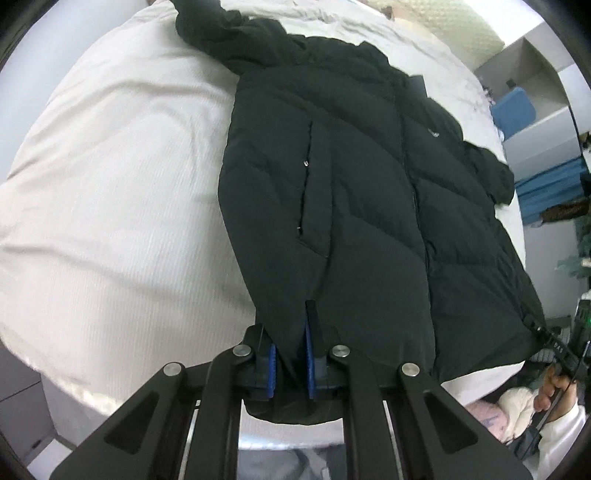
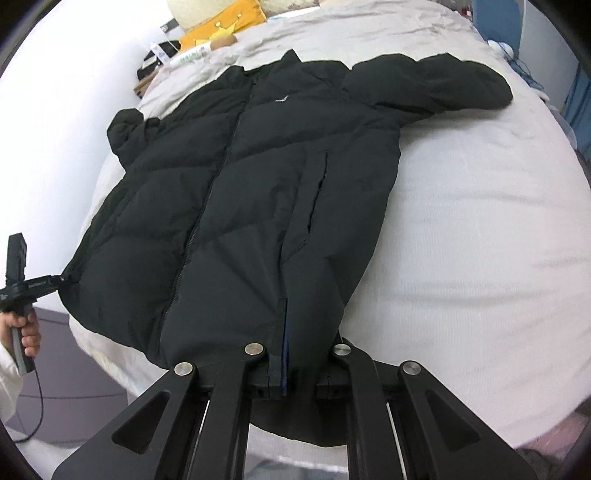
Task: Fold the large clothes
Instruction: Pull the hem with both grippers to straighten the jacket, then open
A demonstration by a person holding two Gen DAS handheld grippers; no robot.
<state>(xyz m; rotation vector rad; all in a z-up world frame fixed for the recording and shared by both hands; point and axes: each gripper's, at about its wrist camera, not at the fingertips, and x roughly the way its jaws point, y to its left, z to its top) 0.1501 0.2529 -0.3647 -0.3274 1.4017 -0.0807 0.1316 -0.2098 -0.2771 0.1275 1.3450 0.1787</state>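
Left wrist view: left gripper [image 1: 290, 354] clamped on hem corner of black puffer jacket [image 1: 362, 192]. Right gripper [image 2: 291, 354] pinching opposite hem corner. Jacket front-up, spread flat across white bed [image 2: 480, 221], sleeves out. Risk: slick padded fabric slipping from pads when lifted, hem sagging unevenly.

The puffer jacket [image 1: 351, 192] is black. The bed cover [image 1: 110, 206] is off-white with fine ribbing. At upper left of the right wrist view, a pillow [image 2: 218, 27] is orange-yellow.
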